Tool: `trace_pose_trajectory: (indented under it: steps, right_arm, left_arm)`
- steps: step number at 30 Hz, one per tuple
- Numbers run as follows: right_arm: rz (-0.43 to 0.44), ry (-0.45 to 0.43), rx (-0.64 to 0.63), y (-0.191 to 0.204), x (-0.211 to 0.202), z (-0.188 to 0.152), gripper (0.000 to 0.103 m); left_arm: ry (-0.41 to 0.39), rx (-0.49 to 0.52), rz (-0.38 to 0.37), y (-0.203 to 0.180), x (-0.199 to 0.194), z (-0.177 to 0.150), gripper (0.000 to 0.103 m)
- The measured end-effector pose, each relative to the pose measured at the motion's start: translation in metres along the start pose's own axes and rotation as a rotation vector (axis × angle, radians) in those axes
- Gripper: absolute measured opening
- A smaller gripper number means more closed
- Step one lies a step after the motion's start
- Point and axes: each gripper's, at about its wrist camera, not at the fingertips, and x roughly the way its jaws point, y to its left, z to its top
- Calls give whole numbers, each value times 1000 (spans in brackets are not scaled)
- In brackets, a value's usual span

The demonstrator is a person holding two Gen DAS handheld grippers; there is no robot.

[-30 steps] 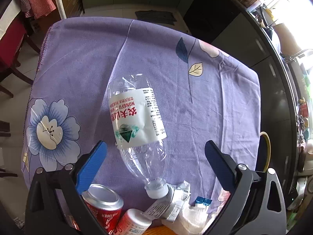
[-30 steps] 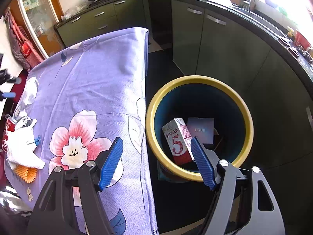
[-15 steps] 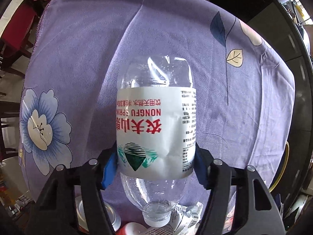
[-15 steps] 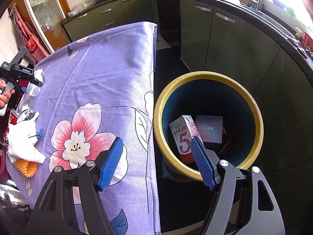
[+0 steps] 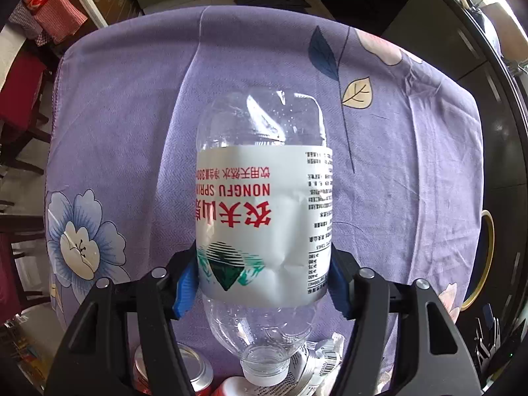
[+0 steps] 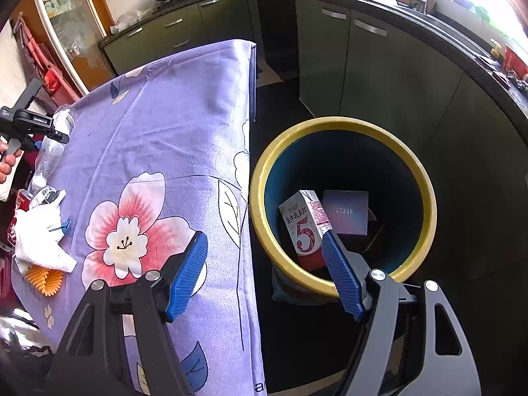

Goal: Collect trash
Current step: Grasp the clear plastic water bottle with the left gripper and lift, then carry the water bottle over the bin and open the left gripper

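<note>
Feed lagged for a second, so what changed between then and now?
The left gripper moved in and shut its jaws on the water bottle, then lifted it slightly. The right gripper stayed open by the trash bin; the carton inside is unmoved.

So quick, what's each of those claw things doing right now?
Left gripper: closed on the bottle.
Right gripper: open, holding nothing, above the table edge by the bin.

Left gripper (image 5: 264,283) sits clamped, its blue pads (image 5: 185,285) pressed in at nine and three o'clock, handle gripped by a bare hand (image 6: 7,161). Right gripper (image 6: 264,270) hangs with jaws spread wide, fingers pointing toward twelve o'clock, nothing between them.
</note>
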Motion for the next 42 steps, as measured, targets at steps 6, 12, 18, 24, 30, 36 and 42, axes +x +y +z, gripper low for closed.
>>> trace_pose_trajectory:
  steps: [6,12,18,24,30,36,42]
  right_arm:
    - [-1,-12,10,-4,-6,-3,71]
    - [-19,-32,50,-23,-21,-15,71]
    - [-56,-49,119,-59,-43,-37,71]
    - [-92,-55,194,-97,-62,-62,71]
    - [-110,-54,248,-121,-75,-82,71]
    - [-104,-54,281,-130,-78,-93,71]
    - [-83,-58,263,-122,-78,-93,71]
  left_arm:
    - [-57,132,7,-40,-37,-14,61]
    - [-109,342,-24,-106,-70,-40,61]
    - [-115,579,-94,-208,-73,-69,61]
    - [-54,777,-166,-322,-47,-104,62]
    - [15,873,-195,-406,-10,-129,62]
    - [33,863,-223,-435,6,-127,70]
    - [-42,845,-288,-398,-30,-116,70]
